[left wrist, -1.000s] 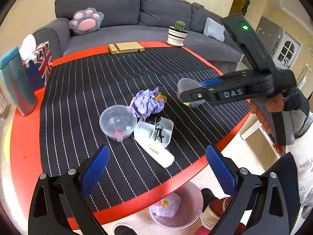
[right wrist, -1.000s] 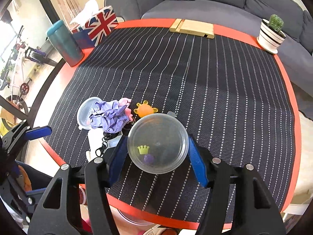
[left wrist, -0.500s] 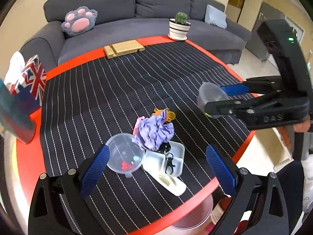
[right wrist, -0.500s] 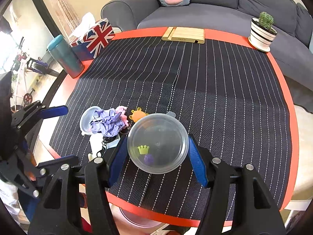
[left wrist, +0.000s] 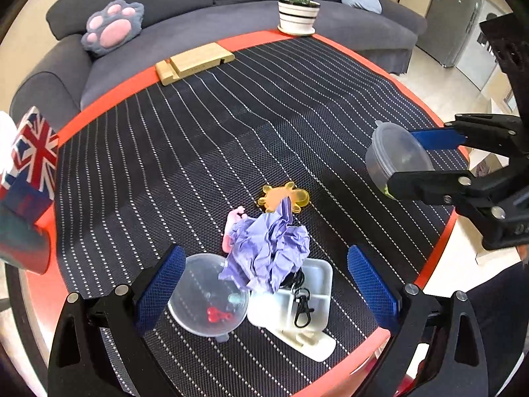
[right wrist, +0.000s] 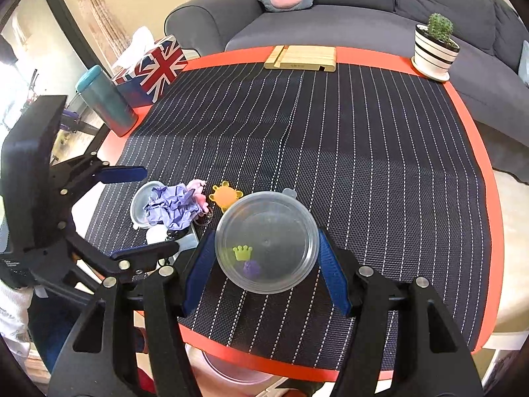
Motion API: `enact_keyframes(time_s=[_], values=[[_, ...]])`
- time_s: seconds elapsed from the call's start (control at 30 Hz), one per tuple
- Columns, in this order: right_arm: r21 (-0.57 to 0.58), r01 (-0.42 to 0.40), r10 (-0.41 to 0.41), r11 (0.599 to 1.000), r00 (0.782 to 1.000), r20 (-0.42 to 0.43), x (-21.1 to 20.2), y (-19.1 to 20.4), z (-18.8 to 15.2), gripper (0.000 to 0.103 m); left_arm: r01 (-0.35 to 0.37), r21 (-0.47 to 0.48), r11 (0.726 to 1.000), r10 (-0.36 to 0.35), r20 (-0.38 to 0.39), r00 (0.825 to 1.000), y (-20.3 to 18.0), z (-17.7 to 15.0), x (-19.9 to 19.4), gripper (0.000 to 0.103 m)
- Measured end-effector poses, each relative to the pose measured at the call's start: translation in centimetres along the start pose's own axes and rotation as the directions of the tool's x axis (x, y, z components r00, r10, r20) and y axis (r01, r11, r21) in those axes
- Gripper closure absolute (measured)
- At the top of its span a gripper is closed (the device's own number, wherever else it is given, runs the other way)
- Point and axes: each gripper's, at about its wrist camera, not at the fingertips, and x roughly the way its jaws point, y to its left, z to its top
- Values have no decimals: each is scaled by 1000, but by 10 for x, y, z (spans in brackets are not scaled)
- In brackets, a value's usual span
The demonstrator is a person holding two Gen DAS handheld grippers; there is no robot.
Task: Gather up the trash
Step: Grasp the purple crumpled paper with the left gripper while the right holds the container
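Note:
On the black striped mat [left wrist: 251, 122], a crumpled purple paper [left wrist: 269, 251] lies on a clear round tub [left wrist: 205, 297] and a white compartment tray [left wrist: 314, 284] that holds a black clip. An orange toy [left wrist: 284, 195] sits just beyond them. My left gripper [left wrist: 264, 284] hovers open above this pile, its blue pads on either side of it. My right gripper [right wrist: 266, 269] is shut on a clear lidded container [right wrist: 266, 241] with a green crown and a purple piece inside, held above the mat. The container [left wrist: 395, 158] also shows in the left wrist view.
A Union Jack tissue box [right wrist: 155, 63] and a teal tumbler [right wrist: 105, 99] stand at the table's left edge. A wooden stand [right wrist: 301, 58] and a potted cactus [right wrist: 434, 49] sit at the far edge, with a grey sofa behind. A pink bin [right wrist: 231, 374] shows below the near edge.
My left gripper has moved in over the table, so the paper, tub and tray now lie between its open fingers. The right gripper has kept still with the container.

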Motion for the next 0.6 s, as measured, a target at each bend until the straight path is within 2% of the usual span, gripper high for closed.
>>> enact_keyframes(time_s=[0.03, 0.1, 0.13, 0.2, 0.3, 0.4, 0.6], values=[[2, 0, 0, 1000, 1000, 0, 0, -1, 0, 43, 1, 1, 1000, -1, -5, 1000, 0, 0, 2, 11], [4, -1, 1, 1000, 1000, 1, 0, -1, 0, 43, -1, 4, 1000, 1, -16, 1000, -1, 1, 5, 27], [6, -2, 2, 1000, 1000, 2, 0, -2, 0, 43, -7, 5, 1000, 7, -19, 1000, -1, 1, 6, 30], [6, -4, 4, 1000, 1000, 3, -1, -2, 0, 43, -9, 8, 1000, 9, -23, 1000, -2, 0, 8, 45], [3, -5, 5, 1000, 1000, 1, 0, -1, 0, 43, -9, 10, 1000, 9, -19, 1000, -3, -1, 6, 58], [3, -5, 5, 1000, 1000, 3, -1, -1, 0, 43, -11, 9, 1000, 11, -2, 1000, -3, 0, 3, 62], [0, -2, 2, 1000, 1000, 7, -2, 0, -1, 43, -14, 7, 1000, 14, 38, 999, -4, 2, -7, 63]])
